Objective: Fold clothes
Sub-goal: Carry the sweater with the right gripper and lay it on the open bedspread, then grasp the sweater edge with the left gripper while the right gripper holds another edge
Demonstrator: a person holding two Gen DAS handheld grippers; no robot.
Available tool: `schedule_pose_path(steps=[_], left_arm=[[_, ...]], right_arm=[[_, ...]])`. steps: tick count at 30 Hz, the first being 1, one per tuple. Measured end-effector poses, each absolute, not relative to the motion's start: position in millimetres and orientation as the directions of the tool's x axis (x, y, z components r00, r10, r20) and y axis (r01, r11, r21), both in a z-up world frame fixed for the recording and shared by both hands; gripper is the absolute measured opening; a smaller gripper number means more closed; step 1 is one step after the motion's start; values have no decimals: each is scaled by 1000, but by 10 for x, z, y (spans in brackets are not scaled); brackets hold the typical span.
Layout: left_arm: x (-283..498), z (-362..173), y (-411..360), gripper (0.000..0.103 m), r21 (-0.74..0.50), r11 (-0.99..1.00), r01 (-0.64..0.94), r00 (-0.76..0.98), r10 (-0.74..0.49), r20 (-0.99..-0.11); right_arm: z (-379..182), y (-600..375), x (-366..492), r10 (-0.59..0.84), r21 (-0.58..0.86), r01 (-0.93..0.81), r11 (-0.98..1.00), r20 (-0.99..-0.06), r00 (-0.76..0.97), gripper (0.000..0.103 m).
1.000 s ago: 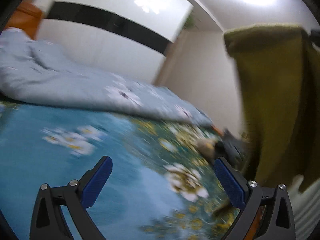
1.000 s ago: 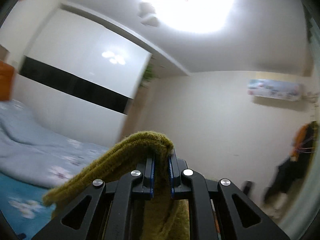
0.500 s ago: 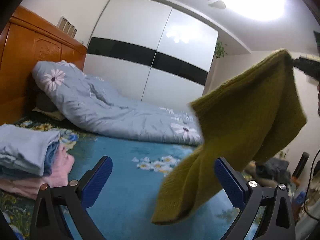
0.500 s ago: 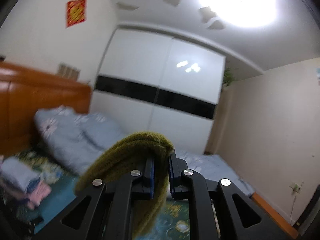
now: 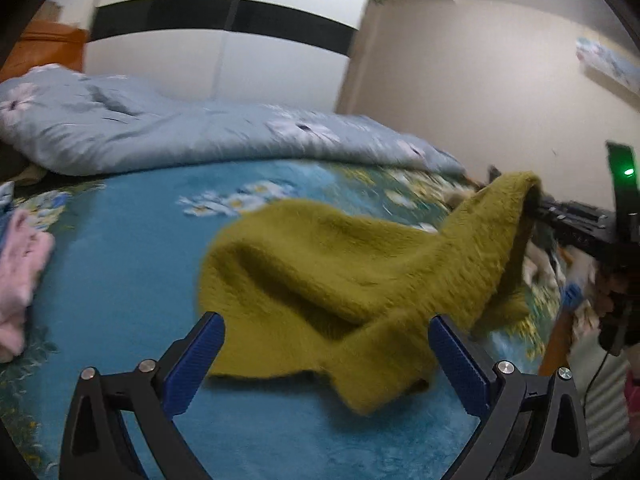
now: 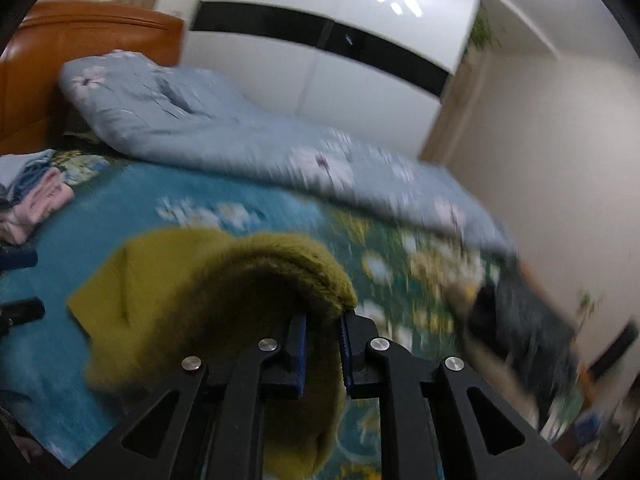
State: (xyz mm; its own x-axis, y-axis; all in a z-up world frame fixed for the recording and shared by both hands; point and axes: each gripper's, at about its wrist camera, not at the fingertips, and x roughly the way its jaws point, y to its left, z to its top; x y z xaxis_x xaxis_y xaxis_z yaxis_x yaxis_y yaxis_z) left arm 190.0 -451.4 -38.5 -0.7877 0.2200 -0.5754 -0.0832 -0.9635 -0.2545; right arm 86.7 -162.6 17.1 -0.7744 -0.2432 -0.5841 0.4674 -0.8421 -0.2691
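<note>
An olive-green fuzzy sweater lies mostly spread on the blue floral bed sheet, one corner lifted at the right. My right gripper is shut on that raised corner of the sweater; in the left wrist view it shows as a black tool at the right edge. My left gripper is open just above the sweater's near edge, nothing between its blue pads.
A light blue flowered duvet is bunched along the far side of the bed. Folded pink and blue clothes sit at the left by the wooden headboard. Dark clothes lie at the bed's right end.
The sweater hung in the air from my right gripper; it has come down and now lies over the sheet. Both cameras have tilted down toward the bed.
</note>
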Motion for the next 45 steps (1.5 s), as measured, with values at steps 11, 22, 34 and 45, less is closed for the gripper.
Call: schedule_pose_path(steps=[11,22,34,45], left_arm=[[1669,-694,-3737,103,-103,-968,-230,-712,239,-661],[1537,-769,-3685,103,137,-978,-156,-766,32,-642],[1476,-738,-3621,75,104,-952,-289,-764,164,-624],[1459,-361,-3794,14,38,-977,-209,-792,146,-593]], right_arm=[[-428,-723,778,-232,-75,388,-918,-693,-682,16],[-575,-625,716,-256,-41,395,-918,-698,-668,19],[-642,-656,689,-278,-12,400,-916,-700,-658,22],[-483,-640,654,-282,-3,390,-921,-687,-670,18]])
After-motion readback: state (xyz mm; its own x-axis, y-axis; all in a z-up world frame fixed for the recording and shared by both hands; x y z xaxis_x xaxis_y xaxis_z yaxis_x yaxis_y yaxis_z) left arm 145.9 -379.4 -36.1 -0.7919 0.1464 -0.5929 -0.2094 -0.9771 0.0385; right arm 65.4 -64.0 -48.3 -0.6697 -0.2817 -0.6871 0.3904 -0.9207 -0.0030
